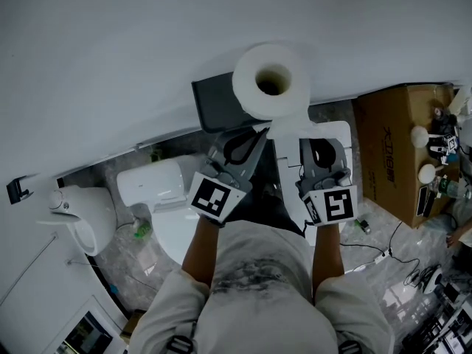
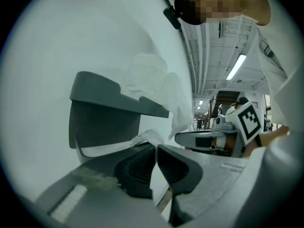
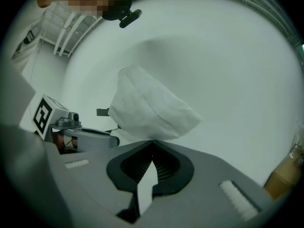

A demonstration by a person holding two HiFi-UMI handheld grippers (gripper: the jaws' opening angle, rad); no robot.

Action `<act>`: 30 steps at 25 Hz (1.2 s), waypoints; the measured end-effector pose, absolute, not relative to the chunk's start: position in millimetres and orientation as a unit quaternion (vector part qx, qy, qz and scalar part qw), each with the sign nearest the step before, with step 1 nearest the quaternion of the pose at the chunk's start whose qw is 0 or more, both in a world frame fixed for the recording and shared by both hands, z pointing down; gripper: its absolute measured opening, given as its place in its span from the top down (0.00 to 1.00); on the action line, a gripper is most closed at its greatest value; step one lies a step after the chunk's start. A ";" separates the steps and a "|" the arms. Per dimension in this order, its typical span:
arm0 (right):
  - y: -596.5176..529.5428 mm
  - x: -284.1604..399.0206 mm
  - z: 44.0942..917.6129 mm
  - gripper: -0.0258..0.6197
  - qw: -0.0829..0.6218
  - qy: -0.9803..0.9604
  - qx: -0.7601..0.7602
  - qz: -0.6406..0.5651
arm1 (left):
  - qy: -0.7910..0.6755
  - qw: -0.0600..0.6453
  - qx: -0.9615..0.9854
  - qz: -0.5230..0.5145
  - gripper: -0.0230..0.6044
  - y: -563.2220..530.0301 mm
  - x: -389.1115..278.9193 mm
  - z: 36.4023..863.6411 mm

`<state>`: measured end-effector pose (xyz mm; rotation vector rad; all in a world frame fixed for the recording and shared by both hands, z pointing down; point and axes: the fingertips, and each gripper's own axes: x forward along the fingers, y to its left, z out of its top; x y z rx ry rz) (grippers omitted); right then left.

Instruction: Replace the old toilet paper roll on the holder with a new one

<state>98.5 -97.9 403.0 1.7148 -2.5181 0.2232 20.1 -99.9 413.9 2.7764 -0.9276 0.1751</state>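
Top centre: white toilet paper roll [image 1: 271, 80] appears seated on dark grey plastic wall holder [image 1: 215, 103]. Right gripper [image 3: 152, 142] jaws clamped on loose white tissue tail [image 3: 152, 109]. Left gripper [image 2: 156, 147] jaws nearly together, seemingly pinching the same paper, probably to tension or tear it. Both forearms extended side by side, grippers roughly level, just below the roll.

At lower centre, the person [image 1: 259, 323] wore a pale grey short-sleeved T-shirt [image 1: 258, 282] with dark mottled print; the grey left gripper [image 1: 257, 133] and right gripper [image 1: 308, 140] bore black-and-white marker cubes [image 1: 214, 198].
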 end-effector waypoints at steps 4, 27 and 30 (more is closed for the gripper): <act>-94.7 100.6 401.9 0.96 0.040 -0.823 0.563 0.071 | -0.319 0.105 0.940 0.060 0.93 -101.0 25.5 414.4; -85.3 126.9 399.2 0.96 0.034 -0.808 0.584 0.072 | -0.339 0.098 0.933 0.067 0.94 -112.2 56.8 413.3; -85.5 130.7 399.7 0.96 0.034 -0.805 0.588 0.075 | -0.338 0.098 0.934 0.067 0.94 -114.2 62.3 411.8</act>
